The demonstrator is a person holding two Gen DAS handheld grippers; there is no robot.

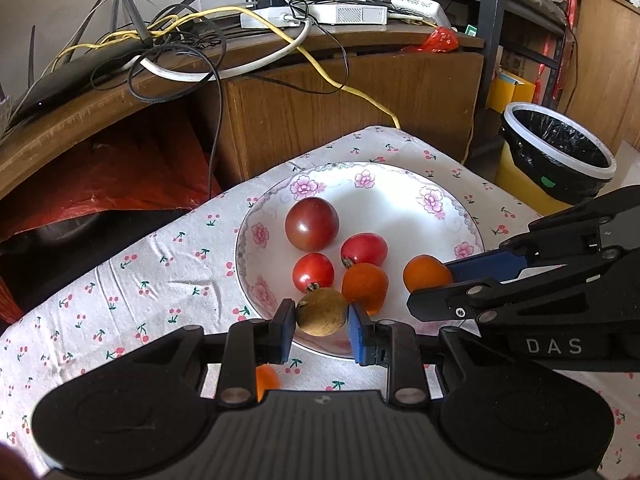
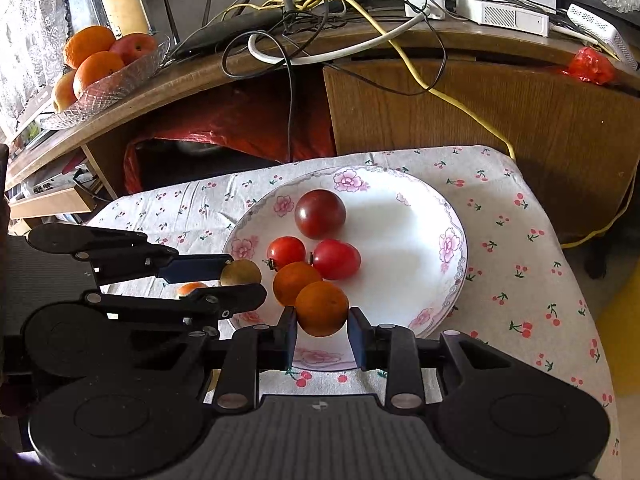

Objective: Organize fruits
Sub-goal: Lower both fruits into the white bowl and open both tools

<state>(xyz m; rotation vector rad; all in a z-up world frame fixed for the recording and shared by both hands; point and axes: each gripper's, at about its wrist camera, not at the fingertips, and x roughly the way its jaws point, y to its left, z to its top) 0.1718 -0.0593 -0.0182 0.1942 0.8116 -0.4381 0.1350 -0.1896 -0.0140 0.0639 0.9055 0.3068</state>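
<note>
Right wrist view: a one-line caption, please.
Right tongs grip an orange fruit over the floral plate; left tongs hold a brown fruit.

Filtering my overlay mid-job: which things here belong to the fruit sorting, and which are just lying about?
Job:
- white floral-rimmed plate
- dark red round tomato
- two small red tomatoes
- orange round fruit
- brownish-yellow round fruit in left tongs
- orange round fruit in right tongs

Lying about:
- tangled cables
- lined bin
- glass bowl of oranges
</note>
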